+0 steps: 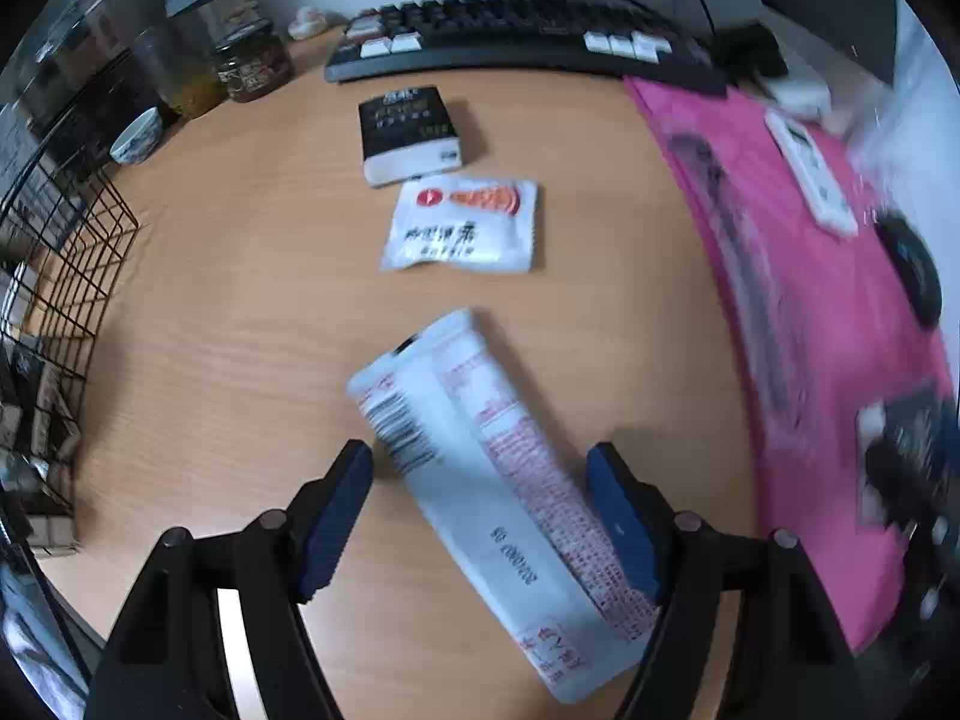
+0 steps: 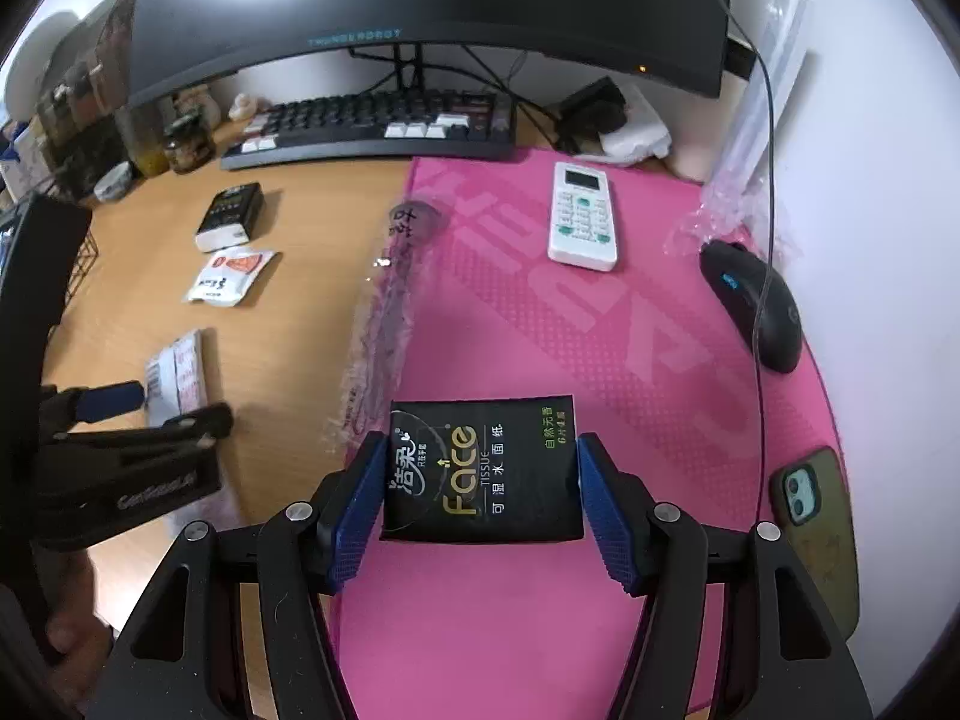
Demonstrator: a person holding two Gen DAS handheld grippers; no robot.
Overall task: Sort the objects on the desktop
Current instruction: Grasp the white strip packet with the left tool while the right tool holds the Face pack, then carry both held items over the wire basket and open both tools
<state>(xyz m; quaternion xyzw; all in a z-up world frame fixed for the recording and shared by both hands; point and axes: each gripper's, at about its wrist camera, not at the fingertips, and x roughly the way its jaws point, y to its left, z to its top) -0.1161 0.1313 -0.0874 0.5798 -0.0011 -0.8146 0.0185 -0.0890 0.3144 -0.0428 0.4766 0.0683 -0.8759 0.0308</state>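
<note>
A long white packet with red print (image 1: 480, 480) lies slantwise on the wooden desk between the fingers of my left gripper (image 1: 480, 453). That gripper is open: there is a gap at the left pad, and the right pad stands close by the packet's edge. Low over the pink mat (image 2: 510, 330), my right gripper (image 2: 483, 444) is shut on a black Face tissue pack (image 2: 480, 474), with a blue pad against each side. The right wrist view also shows the left gripper (image 2: 162, 411) astride the white packet (image 2: 180, 372).
On the desk lie a second black tissue pack (image 1: 408, 132) and a white sachet with orange print (image 1: 462, 225). A remote (image 2: 582, 216), mouse (image 2: 756, 306) and phone (image 2: 816, 516) rest on the mat. A keyboard (image 2: 372, 126) sits behind, a wire basket (image 1: 66, 276) at left.
</note>
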